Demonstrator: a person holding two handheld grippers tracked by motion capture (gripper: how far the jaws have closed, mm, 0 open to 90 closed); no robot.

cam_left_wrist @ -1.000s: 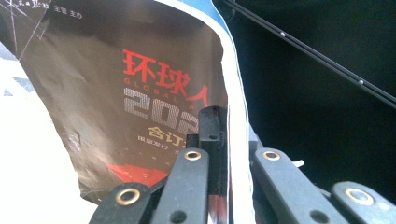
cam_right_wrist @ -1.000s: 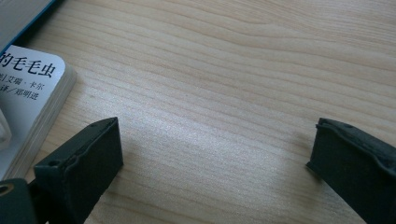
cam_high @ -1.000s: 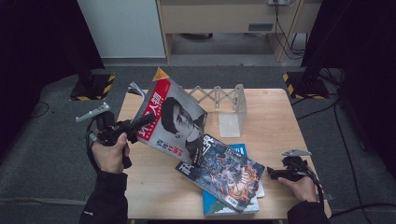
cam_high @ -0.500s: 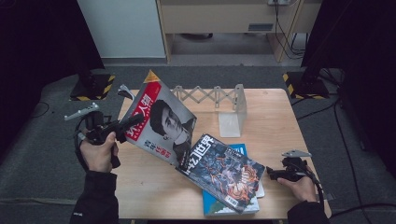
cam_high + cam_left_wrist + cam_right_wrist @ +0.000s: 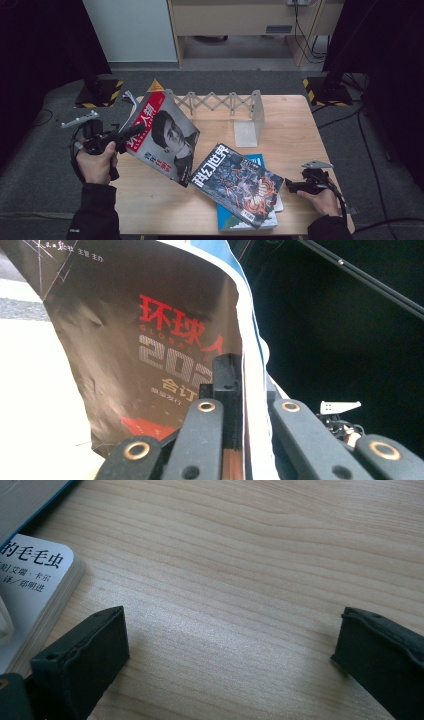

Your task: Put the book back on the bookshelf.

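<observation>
Step in hand, by my reading: lifting the magazine (image 5: pixel 162 137) off the table, likely bound for the rack (image 5: pixel 220 103) behind.

Left side. Left gripper (image 5: pixel 134 131) pinches the magazine at its left edge; the left gripper view shows the jaws pressed together on the sheet (image 5: pixel 165 355), back cover facing the camera. Magazine hangs tilted, cover toward the high camera, clear of the table (image 5: pixel 300 125), over its left part. The left hand (image 5: pixel 95 162) grips from below at the table's left edge, forearm coming in from the bottom, wrist cocked so the jaws aim right and slightly up.

Middle. A second magazine (image 5: pixel 238 184) lies on a blue book (image 5: pixel 227 220), near the front edge.

Right side. Right gripper (image 5: pixel 289 186) rests low just beside that pile, jaws spread wide over bare wood, holding nothing (image 5: pixel 225 645). Right hand (image 5: pixel 320 200) sits at the front right corner.

Next move, judged: swing the magazine upright and carry it back to a rack slot; thin paper will flop, so a steady pinch counts.
</observation>
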